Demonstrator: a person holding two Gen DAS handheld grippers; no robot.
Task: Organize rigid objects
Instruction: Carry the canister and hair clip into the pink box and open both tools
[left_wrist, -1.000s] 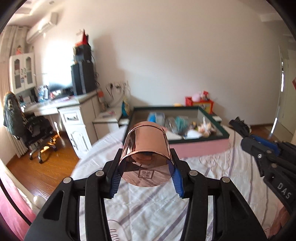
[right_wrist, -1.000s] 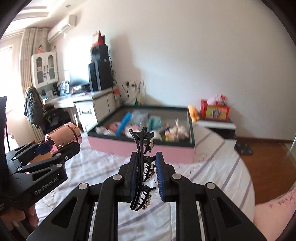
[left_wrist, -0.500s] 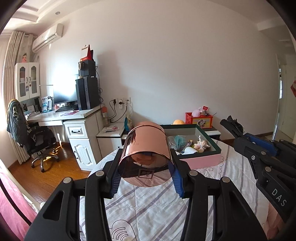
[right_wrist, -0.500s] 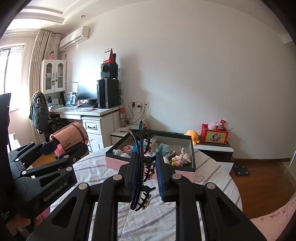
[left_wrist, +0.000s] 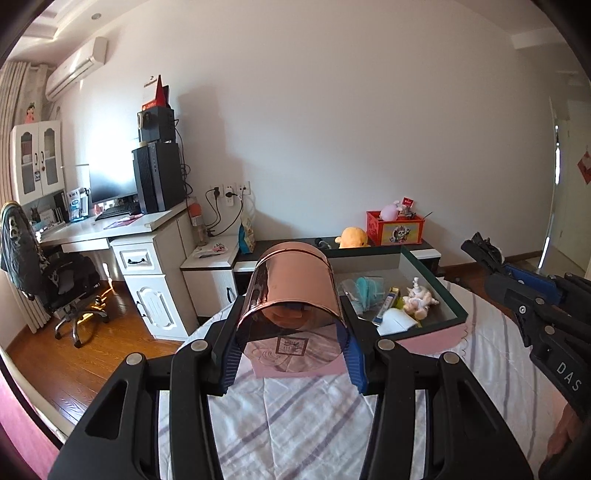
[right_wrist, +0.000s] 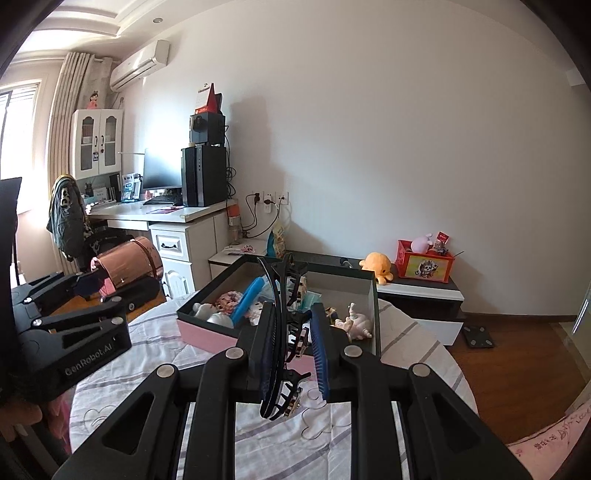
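Rose-gold cylinder (left_wrist: 295, 291) is clamped on its side between the blue pads of the left gripper (left_wrist: 291, 354). Black hair claw (right_wrist: 284, 332) is pinched upright in the right gripper (right_wrist: 291, 354). Beyond both fingertips, the pink-sided box (right_wrist: 373, 295) is seen on the striped bedsheet (right_wrist: 406, 350).

Desk (left_wrist: 122, 225), office chair (left_wrist: 55, 273) (jacket-draped)
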